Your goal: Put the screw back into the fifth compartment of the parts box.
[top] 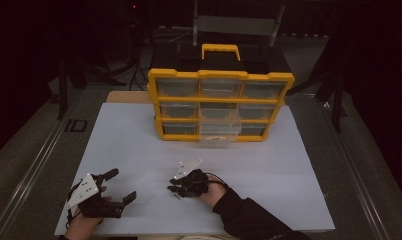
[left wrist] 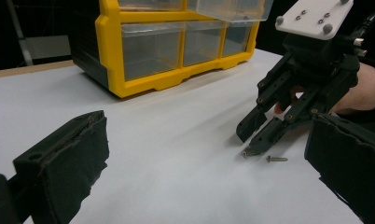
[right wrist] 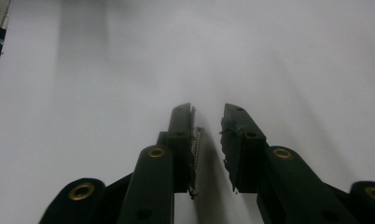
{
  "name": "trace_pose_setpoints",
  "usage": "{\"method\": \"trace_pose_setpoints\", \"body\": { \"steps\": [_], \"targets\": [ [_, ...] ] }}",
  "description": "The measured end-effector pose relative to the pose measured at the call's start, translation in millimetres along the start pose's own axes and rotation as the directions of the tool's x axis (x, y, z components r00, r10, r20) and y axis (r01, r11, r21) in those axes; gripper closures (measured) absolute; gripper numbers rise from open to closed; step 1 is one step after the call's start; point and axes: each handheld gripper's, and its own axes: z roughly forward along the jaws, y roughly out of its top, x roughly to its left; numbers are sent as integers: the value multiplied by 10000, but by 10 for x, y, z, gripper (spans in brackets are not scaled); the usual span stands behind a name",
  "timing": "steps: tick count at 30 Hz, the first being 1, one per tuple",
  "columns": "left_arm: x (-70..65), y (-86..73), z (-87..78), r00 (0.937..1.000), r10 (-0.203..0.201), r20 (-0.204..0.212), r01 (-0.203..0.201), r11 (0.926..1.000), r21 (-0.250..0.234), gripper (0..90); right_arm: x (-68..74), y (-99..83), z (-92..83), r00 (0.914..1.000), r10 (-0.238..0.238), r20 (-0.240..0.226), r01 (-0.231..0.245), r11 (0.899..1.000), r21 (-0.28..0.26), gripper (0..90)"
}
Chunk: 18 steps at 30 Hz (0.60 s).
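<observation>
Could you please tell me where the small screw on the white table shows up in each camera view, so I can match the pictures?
High view: the screw lies low of centre, just under the right gripper.
Left gripper view: it lies right of centre on the table, beside the right gripper's tips.
Right gripper view: a screw lies between the jaws, against the left-hand one.
Shared landmark: the right gripper's black jaws.

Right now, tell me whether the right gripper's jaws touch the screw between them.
Touching. In the right gripper view the screw lies against one jaw of the right gripper; a gap remains to the other.
</observation>
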Motion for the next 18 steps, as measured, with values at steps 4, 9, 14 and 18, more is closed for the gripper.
{"method": "trace_pose_setpoints", "body": {
  "steps": [4,9,14,18],
  "targets": [
    [0,0,0,10000,5,-8,-5,10000,7,6,1,-3,35,10000,-38,0,38,9999,100,758],
    [3,-1,0,10000,8,-3,-8,10000,29,6,18,-8,55,9998,-107,154,104,9997,218,784],
    [2,-3,5,10000,11,14,-11,10000,66,6,47,-12,62,9994,-295,194,292,9994,187,873],
    [1,-3,4,10000,9,12,-9,10000,52,6,37,-5,57,9997,-180,163,176,9996,242,876]
  ]
}}
